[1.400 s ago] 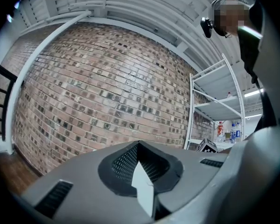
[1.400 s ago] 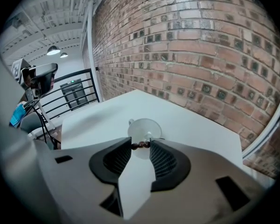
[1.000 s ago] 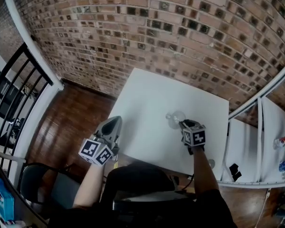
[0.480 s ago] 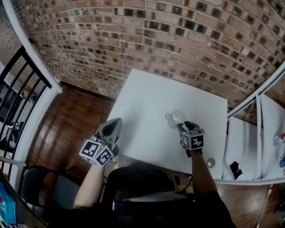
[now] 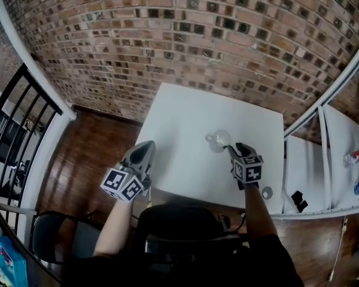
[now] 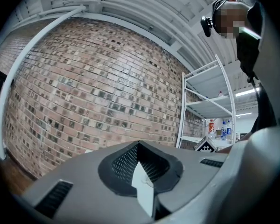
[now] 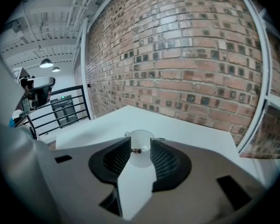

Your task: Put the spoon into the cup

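Change at the right: the right tongs have drawn back a little from the clear round cup. A moment ago their tips overlapped it in the head view; now they stand just beside its near side.
Right tongs: the grey jaws are apart and closing, and the pads press on nothing. The cup shows through the gap, beyond the tips rather than between the pads.
Change at the left: none to speak of. The left tongs hang by the near left edge of the white bench, as before.
Left tongs: the jaws are brought together at the tips with nothing in them, and they point toward the brick wall.
Meaning for the task: the right tongs have backed off with empty jaws, so the spoon has most likely been let go into the cup. Little seems left but to pull clear.
Spoon: only a thin pale sliver with a small dark end shows, inside the cup's outline in the right gripper view. It is too small to tell bowl from handle, and the head view does not resolve it.
Cup: transparent and round, it stands upright toward the near right part of the bench. A small nub shows at its left side; I cannot tell whether that is a handle.
Risk: the cup looks light, and with the tips just beside it a stray nudge could tip it.
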A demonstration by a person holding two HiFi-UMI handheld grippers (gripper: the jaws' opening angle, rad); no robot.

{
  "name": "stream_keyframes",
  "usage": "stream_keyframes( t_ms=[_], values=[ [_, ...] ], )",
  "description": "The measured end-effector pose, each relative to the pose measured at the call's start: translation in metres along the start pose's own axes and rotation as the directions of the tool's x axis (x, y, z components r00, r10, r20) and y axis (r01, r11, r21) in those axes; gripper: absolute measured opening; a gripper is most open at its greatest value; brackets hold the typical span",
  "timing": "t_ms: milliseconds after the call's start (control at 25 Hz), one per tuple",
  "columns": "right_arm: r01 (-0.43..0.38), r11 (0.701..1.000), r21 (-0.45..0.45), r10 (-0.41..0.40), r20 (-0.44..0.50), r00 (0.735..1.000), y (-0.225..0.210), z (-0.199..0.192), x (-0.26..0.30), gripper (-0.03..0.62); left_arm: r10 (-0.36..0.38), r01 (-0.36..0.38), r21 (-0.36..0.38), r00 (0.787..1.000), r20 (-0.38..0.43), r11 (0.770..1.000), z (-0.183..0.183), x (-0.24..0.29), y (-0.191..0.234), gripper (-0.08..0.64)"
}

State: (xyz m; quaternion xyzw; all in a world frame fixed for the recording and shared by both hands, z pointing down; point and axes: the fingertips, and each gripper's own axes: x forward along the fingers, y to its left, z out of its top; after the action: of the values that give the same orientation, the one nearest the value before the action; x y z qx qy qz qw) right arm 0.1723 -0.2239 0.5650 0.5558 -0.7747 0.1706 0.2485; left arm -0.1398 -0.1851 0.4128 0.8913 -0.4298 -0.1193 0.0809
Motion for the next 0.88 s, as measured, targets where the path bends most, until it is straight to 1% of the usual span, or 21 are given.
stream_keyframes(
  t_ms=[80, 120, 160, 200, 280, 320, 400, 480, 600, 720, 880],
  values=[
    [0.015, 1.000, 0.014, -0.016, 0.048, 0.999, -0.002, 0.005, -0.012, 0.135, -0.010, 0.010, 0.003, 1.000, -0.003, 1.000, 0.000, 0.001, -0.001, -0.008],
    [0.022, 0.999, 0.027, -0.024, 0.073, 0.997, -0.003, 0.007, -0.018, 0.123, -0.013, 0.013, 0.003, 1.000, -0.003, 1.000, 0.001, 0.000, -0.002, -0.008],
    [0.029, 0.998, 0.048, -0.033, 0.096, 0.995, -0.004, 0.008, -0.025, 0.095, -0.016, 0.016, 0.002, 1.000, -0.003, 1.000, 0.001, 0.000, -0.002, -0.008],
    [0.033, 0.997, 0.074, -0.042, 0.117, 0.992, -0.007, 0.010, -0.031, 0.081, -0.020, 0.020, 0.000, 1.000, -0.003, 1.000, 0.002, 0.001, -0.003, -0.008],
    [0.037, 0.991, 0.130, -0.058, 0.158, 0.986, -0.012, 0.015, -0.042, 0.075, -0.036, 0.036, 0.001, 0.999, -0.002, 0.999, 0.004, 0.003, -0.006, -0.008],
    [0.039, 0.987, 0.154, -0.067, 0.183, 0.981, -0.015, 0.018, -0.048, 0.073, -0.046, 0.046, 0.004, 0.999, -0.002, 0.999, 0.006, 0.006, -0.009, -0.008],
    [0.043, 0.982, 0.183, -0.087, 0.240, 0.967, -0.018, 0.027, -0.063, 0.014, -0.067, 0.067, 0.008, 0.998, -0.002, 0.998, 0.008, 0.010, -0.014, -0.008],
    [0.054, 0.982, 0.179, -0.103, 0.279, 0.955, -0.021, 0.032, -0.078, 0.006, -0.088, 0.088, 0.009, 0.996, -0.007, 0.996, 0.006, 0.014, -0.019, -0.008],
    [0.095, 0.981, 0.166, -0.141, 0.286, 0.948, -0.030, 0.025, -0.095, 0.005, -0.102, 0.102, 0.002, 0.995, -0.023, 0.995, -0.002, 0.014, -0.022, -0.008],
    [0.126, 0.971, 0.204, -0.184, 0.295, 0.938, -0.040, 0.016, -0.113, 0.003, -0.105, 0.105, -0.009, 0.994, -0.018, 0.994, -0.004, 0.013, -0.023, -0.008],
    [0.161, 0.962, 0.223, -0.230, 0.331, 0.915, -0.035, 0.010, -0.140, 0.002, -0.117, 0.117, -0.018, 0.993, -0.006, 0.993, 0.000, 0.009, -0.028, -0.008]
  ],
)
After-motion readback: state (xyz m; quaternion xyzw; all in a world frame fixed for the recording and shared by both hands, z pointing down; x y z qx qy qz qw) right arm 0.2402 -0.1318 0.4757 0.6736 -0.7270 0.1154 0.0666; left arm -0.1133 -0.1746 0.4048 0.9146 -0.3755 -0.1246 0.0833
